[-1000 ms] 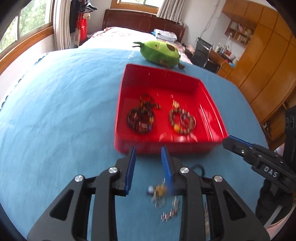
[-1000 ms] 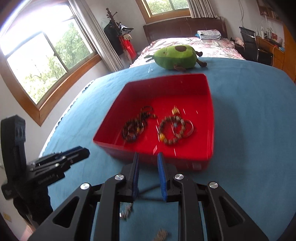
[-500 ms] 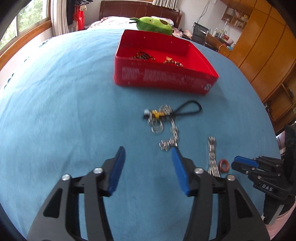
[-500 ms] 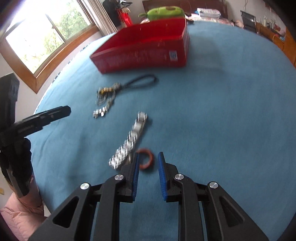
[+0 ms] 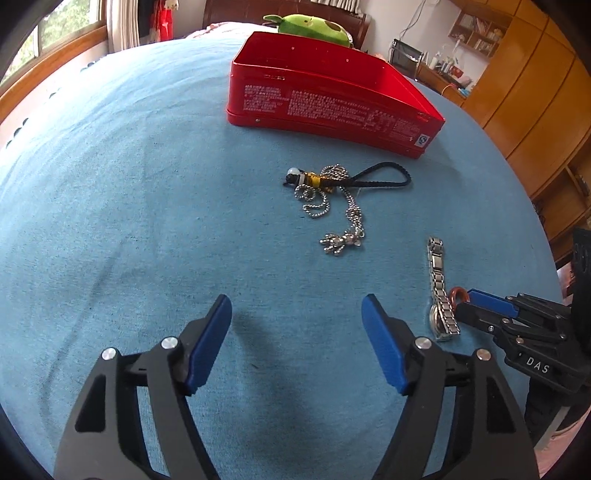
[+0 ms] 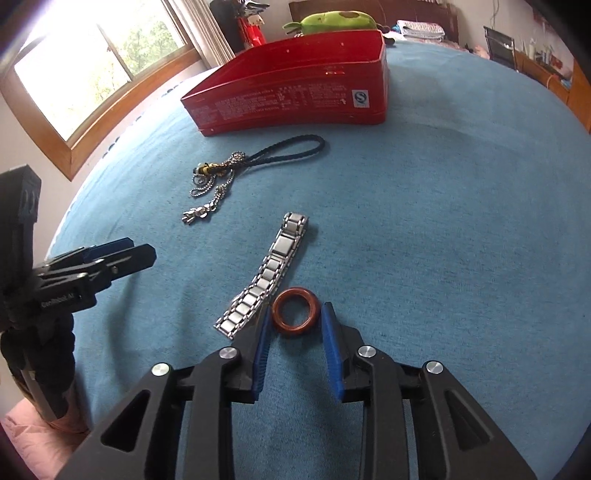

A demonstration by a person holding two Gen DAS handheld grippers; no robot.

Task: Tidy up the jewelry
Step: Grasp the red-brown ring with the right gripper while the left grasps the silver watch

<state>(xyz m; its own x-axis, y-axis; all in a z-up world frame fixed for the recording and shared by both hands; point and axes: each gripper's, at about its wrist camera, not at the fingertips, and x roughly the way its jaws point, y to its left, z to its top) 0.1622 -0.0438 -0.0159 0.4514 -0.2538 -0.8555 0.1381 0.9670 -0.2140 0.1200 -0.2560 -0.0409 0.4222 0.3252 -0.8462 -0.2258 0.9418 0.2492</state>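
A red tin box [image 5: 325, 99] [image 6: 295, 96] stands on the blue cloth; its inside is hidden from here. In front of it lie a silver chain with a black cord loop [image 5: 332, 195] [image 6: 236, 166], a silver watch band [image 5: 439, 291] [image 6: 266, 277] and a red-brown ring [image 6: 295, 312] [image 5: 457, 294]. My right gripper [image 6: 295, 319] is open, low on the cloth, with the ring between its blue fingertips. My left gripper [image 5: 297, 314] is wide open and empty, short of the chain.
A green plush toy [image 5: 310, 26] [image 6: 336, 20] sits behind the box. A window [image 6: 92, 74] is on the left, wooden cabinets [image 5: 535, 92] on the right. The blue cloth [image 5: 129, 203] curves down at its edges.
Both grippers have dropped from above the box to the cloth in front of it. The left opened wide. The right opened a little and closed in around the ring.
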